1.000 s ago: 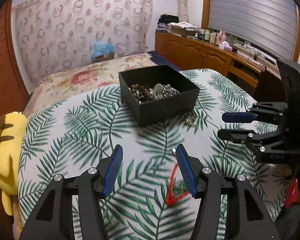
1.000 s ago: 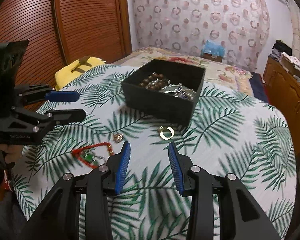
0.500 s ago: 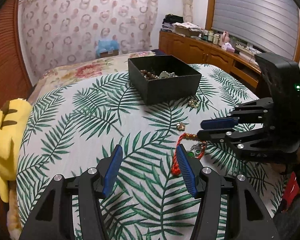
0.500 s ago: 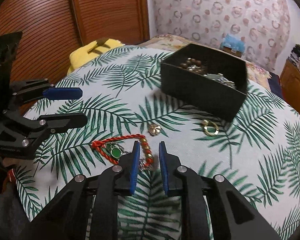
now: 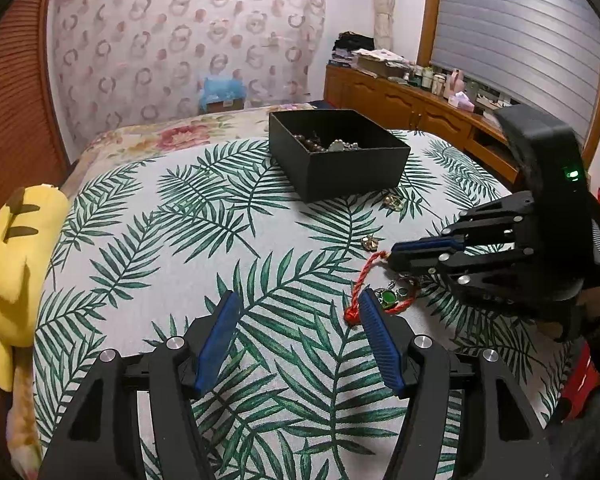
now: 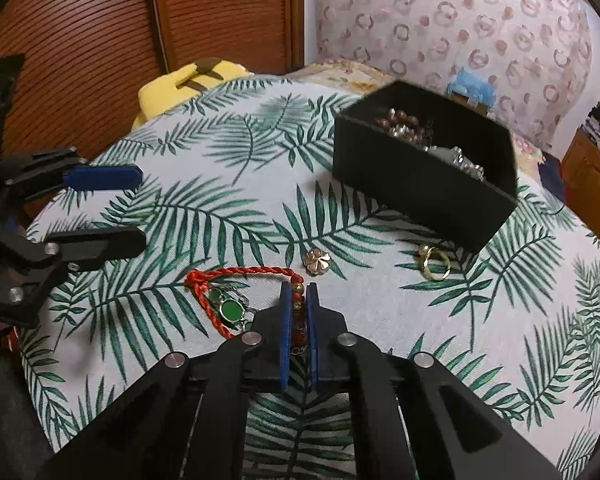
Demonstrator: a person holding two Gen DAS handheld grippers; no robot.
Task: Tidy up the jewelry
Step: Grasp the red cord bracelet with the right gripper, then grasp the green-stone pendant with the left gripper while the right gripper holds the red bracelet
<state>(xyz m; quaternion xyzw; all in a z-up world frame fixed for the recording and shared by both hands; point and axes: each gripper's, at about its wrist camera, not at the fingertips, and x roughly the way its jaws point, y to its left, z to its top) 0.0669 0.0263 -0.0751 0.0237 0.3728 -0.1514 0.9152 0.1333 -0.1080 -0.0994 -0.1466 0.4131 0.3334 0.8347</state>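
Observation:
A red cord bracelet [image 6: 236, 274] with a green stone lies on the palm-leaf cloth; it also shows in the left wrist view [image 5: 358, 288]. My right gripper [image 6: 299, 294] is shut on the beaded end of the red cord bracelet, low on the cloth; it also shows in the left wrist view [image 5: 396, 258]. My left gripper [image 5: 296, 308] is open and empty, just left of the bracelet; it also shows in the right wrist view [image 6: 112, 208]. A black box [image 6: 424, 184] with beads and silver pieces stands beyond.
A gold flower charm [image 6: 317, 261] and a gold ring [image 6: 434, 266] lie on the cloth between bracelet and box. A yellow plush toy [image 5: 16, 248] sits at the left edge of the table. A wooden cabinet [image 5: 400, 112] stands at the far right.
My right gripper moved down to the bracelet and its jaws closed on the beaded end. My left gripper pulled back from the box and stayed open.

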